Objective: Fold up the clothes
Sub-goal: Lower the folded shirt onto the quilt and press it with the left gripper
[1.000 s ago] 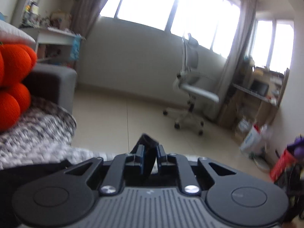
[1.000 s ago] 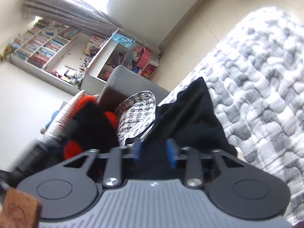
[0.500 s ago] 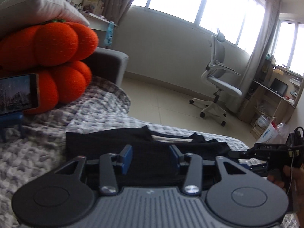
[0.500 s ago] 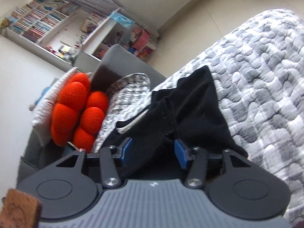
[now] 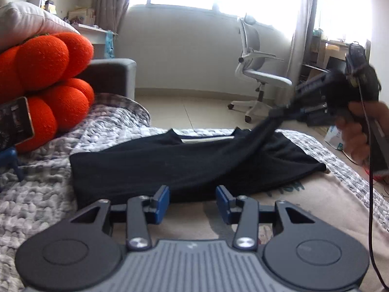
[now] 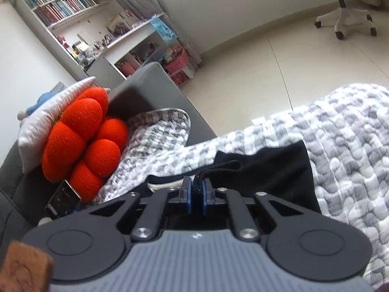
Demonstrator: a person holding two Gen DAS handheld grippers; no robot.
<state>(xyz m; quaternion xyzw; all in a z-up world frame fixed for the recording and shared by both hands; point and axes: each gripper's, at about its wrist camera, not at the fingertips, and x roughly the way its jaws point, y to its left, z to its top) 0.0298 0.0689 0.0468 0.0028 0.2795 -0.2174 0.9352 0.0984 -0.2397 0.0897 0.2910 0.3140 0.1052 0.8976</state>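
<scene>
A black T-shirt (image 5: 158, 168) lies spread on the quilted bed, its collar on the far side. My left gripper (image 5: 192, 202) hovers open just short of the shirt's near edge, with nothing between its blue pads. In the left wrist view my right gripper (image 5: 282, 112), held by a hand, pulls a stretched fold of the shirt up off the bed at the right. In the right wrist view the right gripper (image 6: 197, 189) has its jaws closing, its pads pinching a bunched edge of the black T-shirt (image 6: 279, 170).
An orange lobed cushion (image 5: 48, 73) and a white pillow lean against the grey sofa arm (image 5: 109, 75) at left, with a phone (image 5: 14, 121) propped below. A grey-white quilt (image 5: 36, 194) and a pink sheet (image 5: 316, 206) cover the bed. An office chair (image 5: 257, 73) stands on the floor beyond.
The left gripper has opened, let go of the black cloth and drawn back and down to the shirt's near edge. The right gripper has shut on the shirt's edge and lifted it.
</scene>
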